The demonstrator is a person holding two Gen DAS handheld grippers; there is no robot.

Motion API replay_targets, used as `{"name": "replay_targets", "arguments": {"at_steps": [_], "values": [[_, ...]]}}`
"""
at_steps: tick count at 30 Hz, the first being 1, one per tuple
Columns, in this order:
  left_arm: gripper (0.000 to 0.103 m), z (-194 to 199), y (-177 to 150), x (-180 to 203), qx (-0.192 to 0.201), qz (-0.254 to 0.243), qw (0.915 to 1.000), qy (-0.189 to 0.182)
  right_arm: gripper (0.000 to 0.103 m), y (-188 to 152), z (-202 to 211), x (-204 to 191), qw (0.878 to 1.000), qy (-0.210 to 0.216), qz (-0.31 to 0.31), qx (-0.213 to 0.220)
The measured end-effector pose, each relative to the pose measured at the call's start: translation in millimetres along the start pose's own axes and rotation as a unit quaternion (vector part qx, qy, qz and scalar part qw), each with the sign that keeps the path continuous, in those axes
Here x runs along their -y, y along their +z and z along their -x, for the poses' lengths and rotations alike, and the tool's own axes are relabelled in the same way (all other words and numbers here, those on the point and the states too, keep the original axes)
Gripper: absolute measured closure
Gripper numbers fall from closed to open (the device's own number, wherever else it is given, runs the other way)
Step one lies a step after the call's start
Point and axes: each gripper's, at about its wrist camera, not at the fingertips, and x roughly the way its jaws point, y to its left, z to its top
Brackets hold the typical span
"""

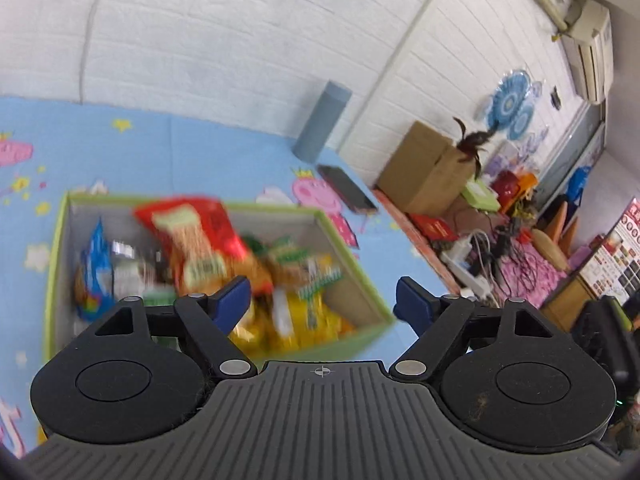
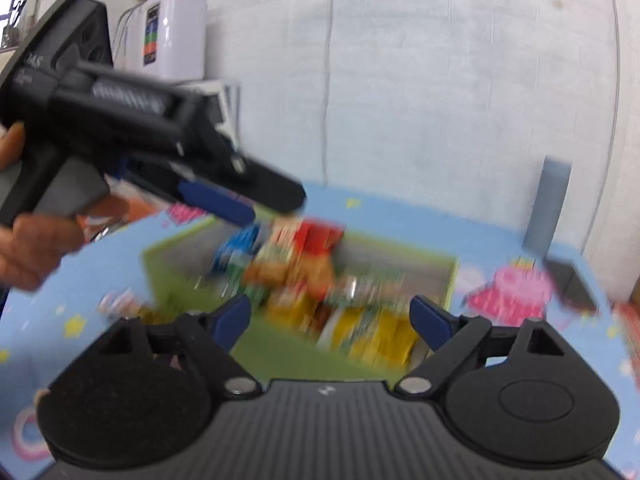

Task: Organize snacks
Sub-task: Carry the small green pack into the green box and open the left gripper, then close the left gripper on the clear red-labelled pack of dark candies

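Two grippers: both hang above a green-rimmed box [image 1: 347, 257] of snack packets on a blue cartoon-print mat [image 1: 168, 148]; both views are blurred.
Left gripper [image 1: 322, 300]: jaws spread wide, nothing between the blue pads; seen from the right wrist camera it sits upper left, held in a person's hand [image 2: 36, 240].
Blue packet [image 1: 94, 276]: at the box's left side, standing on edge.
Red packet [image 1: 196, 236]: middle of the box, tilted, on top of the other snacks.
Yellow packets [image 1: 308, 320]: in the near right part of the box, lying under green-and-white ones.
Right gripper [image 2: 330, 320]: jaws also wide apart and empty, over the near edge of the box.
Grey-blue cylinder [image 1: 322, 120]: upright on the mat by the white wall, behind and right of the box.
Phone [image 1: 347, 188]: lying flat on the mat, just right of the cylinder, well apart from the box.
Cardboard box [image 1: 424, 168]: further right, beyond the mat's edge, among clutter.
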Motion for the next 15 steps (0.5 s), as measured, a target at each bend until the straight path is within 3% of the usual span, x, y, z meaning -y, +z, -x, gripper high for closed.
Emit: {"name": "replay_targets", "arguments": {"at_steps": [4,9,12,15], "values": [[0.032,-1,-41,-5,-0.032,0.027,0.9991,-0.003,0.01,-39,-8,5,0.998,0.007,-0.024,-0.052],[0.037,-14,-75,-7,-0.073,0.056,0.9949,0.042,0.01,-54,-47,14,0.991,0.039,-0.083,-0.099],[0.036,-10,-88,-6,-0.074,0.049,0.9939,0.065,0.009,-66,-44,1,0.99,0.04,-0.083,-0.105],[0.036,-5,-97,-5,-0.076,0.049,0.9938,0.065,0.009,-76,-20,-20,0.991,0.03,-0.08,-0.103]]}}
